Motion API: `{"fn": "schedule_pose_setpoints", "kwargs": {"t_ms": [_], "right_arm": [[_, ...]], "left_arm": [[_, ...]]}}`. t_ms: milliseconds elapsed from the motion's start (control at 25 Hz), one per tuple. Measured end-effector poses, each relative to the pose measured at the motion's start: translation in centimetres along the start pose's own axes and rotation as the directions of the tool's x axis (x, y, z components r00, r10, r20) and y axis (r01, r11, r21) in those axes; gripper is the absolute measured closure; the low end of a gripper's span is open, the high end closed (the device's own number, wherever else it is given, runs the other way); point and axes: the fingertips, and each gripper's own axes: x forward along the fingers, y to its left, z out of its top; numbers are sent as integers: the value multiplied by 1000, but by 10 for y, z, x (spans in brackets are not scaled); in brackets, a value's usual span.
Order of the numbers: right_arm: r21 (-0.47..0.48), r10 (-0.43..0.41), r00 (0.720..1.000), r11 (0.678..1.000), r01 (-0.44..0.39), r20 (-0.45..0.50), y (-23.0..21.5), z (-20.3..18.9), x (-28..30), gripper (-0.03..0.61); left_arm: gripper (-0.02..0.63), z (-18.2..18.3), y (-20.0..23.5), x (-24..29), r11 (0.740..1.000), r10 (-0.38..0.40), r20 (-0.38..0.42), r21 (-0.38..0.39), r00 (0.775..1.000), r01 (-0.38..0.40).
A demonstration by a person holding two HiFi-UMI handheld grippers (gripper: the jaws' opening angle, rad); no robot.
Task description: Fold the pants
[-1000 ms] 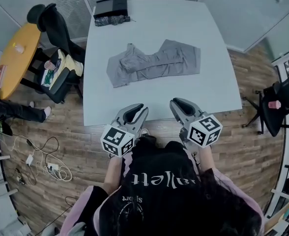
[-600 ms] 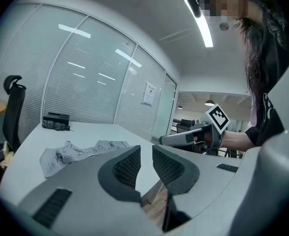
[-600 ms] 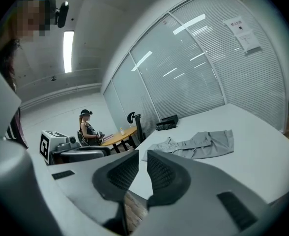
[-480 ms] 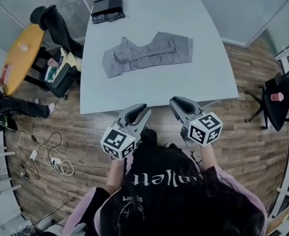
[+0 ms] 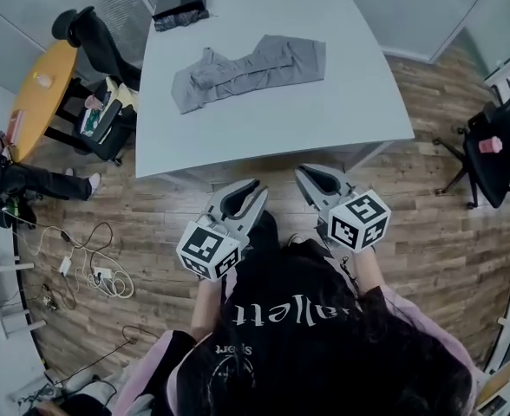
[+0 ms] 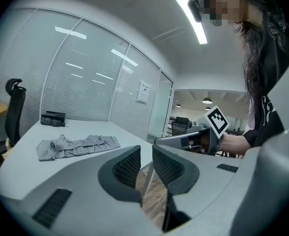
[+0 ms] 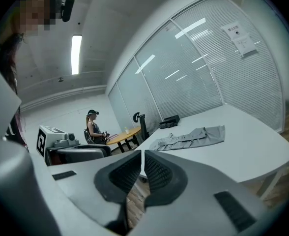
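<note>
As the empty right gripper [image 5: 311,177] closed, pants [image 5: 251,69] receded.

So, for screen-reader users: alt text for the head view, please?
Gray pants lie rumpled on a white table, untouched. Short of it, over the wood floor, a person holds a left gripper and right gripper, both empty; the right's jaws have just closed.

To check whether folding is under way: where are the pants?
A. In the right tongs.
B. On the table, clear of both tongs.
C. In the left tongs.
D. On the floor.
B: the pants lie on the table, while the left tongs and right tongs hang off its near edge over the floor; the right ones have just closed, with nothing between them.
</note>
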Motion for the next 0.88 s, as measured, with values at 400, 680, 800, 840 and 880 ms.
{"fn": "schedule_pose_setpoints", "kwargs": {"t_ms": [400,680,800,840,880], "right_arm": [[-31,27,999,999,-26,29,17,-8,-30,545],[-75,42,999,996,-39,30,22,-10,-40,545],[-80,44,998,996,-41,35,23,-8,-43,546],[-82,44,998,996,-41,37,23,-7,-44,546],[-85,45,998,996,-42,37,24,-7,-44,546]], "left_arm": [[523,-12,-30,-16,1000,23,-2,7,1000,-23],[523,-14,-41,-17,999,24,8,22,1000,-25],[523,-12,-44,-17,999,22,11,25,1000,-23],[522,-12,-44,-17,999,22,12,26,1000,-22],[523,-11,-44,-17,999,22,14,28,1000,-22]]}}
